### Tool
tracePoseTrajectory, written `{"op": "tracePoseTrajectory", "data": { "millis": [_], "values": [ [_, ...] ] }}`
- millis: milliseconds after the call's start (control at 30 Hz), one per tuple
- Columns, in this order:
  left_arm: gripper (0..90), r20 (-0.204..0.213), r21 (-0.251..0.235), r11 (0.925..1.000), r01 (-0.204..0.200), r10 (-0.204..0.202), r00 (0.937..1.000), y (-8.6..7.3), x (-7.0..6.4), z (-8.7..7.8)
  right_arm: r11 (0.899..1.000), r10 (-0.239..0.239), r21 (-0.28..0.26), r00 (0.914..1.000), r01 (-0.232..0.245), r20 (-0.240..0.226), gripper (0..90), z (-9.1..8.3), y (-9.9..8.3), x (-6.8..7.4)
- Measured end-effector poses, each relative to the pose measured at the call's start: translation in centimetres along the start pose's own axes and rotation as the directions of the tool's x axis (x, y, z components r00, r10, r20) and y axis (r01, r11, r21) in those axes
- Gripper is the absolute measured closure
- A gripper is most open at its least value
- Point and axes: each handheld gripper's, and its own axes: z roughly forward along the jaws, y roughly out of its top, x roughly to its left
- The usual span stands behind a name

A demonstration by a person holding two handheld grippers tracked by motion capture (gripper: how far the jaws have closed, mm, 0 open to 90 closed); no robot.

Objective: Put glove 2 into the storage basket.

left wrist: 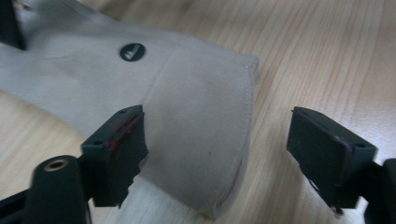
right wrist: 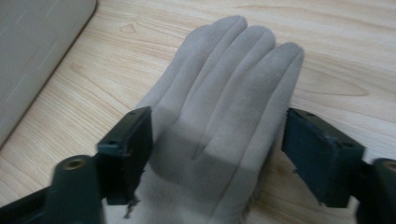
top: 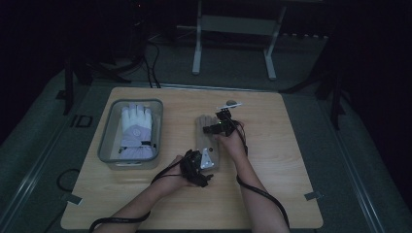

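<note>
A flat grey-beige glove point(top: 206, 141) lies mid-table, fingers pointing away from the person. My left gripper point(top: 201, 165) is at its cuff end. In the left gripper view the gripper point(left wrist: 217, 126) is open, its jaws on either side of the cuff corner of the glove point(left wrist: 201, 93), which bears a small dark round logo point(left wrist: 132, 52). My right gripper point(top: 218, 126) hovers over the finger end. In the right gripper view it point(right wrist: 219, 126) is open too, jaws straddling the glove point(right wrist: 233, 70) just below its fingers. Neither gripper pinches the fabric.
A grey plastic bin point(top: 102, 145) stands at the left of the table and holds a white and lavender glove point(top: 136, 128); its wall point(right wrist: 32, 46) is near the glove's fingers. A small dark round item on a white tag point(top: 232, 103) lies behind the glove.
</note>
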Motion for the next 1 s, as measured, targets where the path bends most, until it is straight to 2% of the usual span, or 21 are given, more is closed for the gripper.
{"op": "tracePoseTrajectory", "data": {
  "millis": [67,200,300,333,400,467,500,633,667,733,800,967,1000],
  "values": [
    [27.6,0.005,0.001,1.0,0.007,-0.007,1.0,0.2,0.1,0.2,1.0,0.006,0.028,1.0,-0.006,-0.003,34.1,0.4,-0.1,-0.1],
    [37.4,-0.006,0.009,0.9999,0.01,-0.01,0.9999,0.4,0.4,0.4,0.998,0.011,0.055,0.9997,-0.012,0.02,38.5,1.1,-0.2,0.2],
    [48.0,-0.006,0.012,0.9999,-0.002,0.002,1.0,0.4,0.6,0.4,0.999,-0.028,0.048,0.9991,0.026,0.031,49.8,1.3,-0.4,0.6],
    [52.0,-0.028,0.011,0.9999,-0.011,0.011,0.9995,0.3,0.5,0.5,0.999,-0.025,0.044,0.9993,0.024,0.029,51.6,1.4,-0.5,0.7],
    [65.7,-0.053,0.008,0.9999,-0.007,0.007,0.9986,0.2,0.4,0.6,0.999,-0.031,0.032,0.999,0.03,0.032,60.2,1.4,-0.7,0.8],
    [75.7,-0.098,0.01,0.9995,-0.029,0.03,0.9947,0.2,0.0,0.7,1.0,-0.022,0.018,0.9995,0.022,0.023,66.6,1.3,-0.8,0.8],
    [77.5,-0.103,0.008,0.9997,-0.023,0.024,0.9944,0.2,-0.1,0.8,1.0,-0.016,0.01,0.9997,0.016,0.02,69.9,1.1,-0.9,0.8],
    [81.2,-0.091,0.013,0.9999,0.007,-0.006,0.9958,0.4,0.0,0.4,1.0,-0.004,-0.012,1.0,0.004,0.003,74.1,0.8,-0.9,1.1],
    [81.3,-0.085,0.011,0.9999,0.008,-0.007,0.9963,0.5,0.0,0.3,1.0,-0.004,-0.016,0.9999,0.004,0.009,74.2,0.7,-0.8,1.2],
    [81.7,-0.1,0.012,0.9999,-0.003,0.004,0.995,0.6,0.0,-0.1,1.0,-0.005,-0.028,1.0,0.005,0.001,74.2,0.6,-0.7,1.4],
    [81.9,-0.092,0.007,1.0,0.007,-0.006,0.9957,0.7,0.3,-0.7,0.999,-0.004,-0.036,1.0,0.003,-0.006,74.2,0.4,-0.5,1.6],
    [81.9,-0.116,-0.002,1.0,0.0,0.0,0.9932,1.2,0.7,-2.4,0.998,0.001,-0.067,0.9992,-0.004,-0.041,74.2,-0.6,0.4,2.3],
    [81.9,-0.12,-0.005,1.0,0.005,-0.005,0.9928,1.3,0.9,-2.8,0.997,-0.001,-0.071,0.9994,-0.002,-0.035,74.2,-0.9,0.7,2.5]
  ]
}}
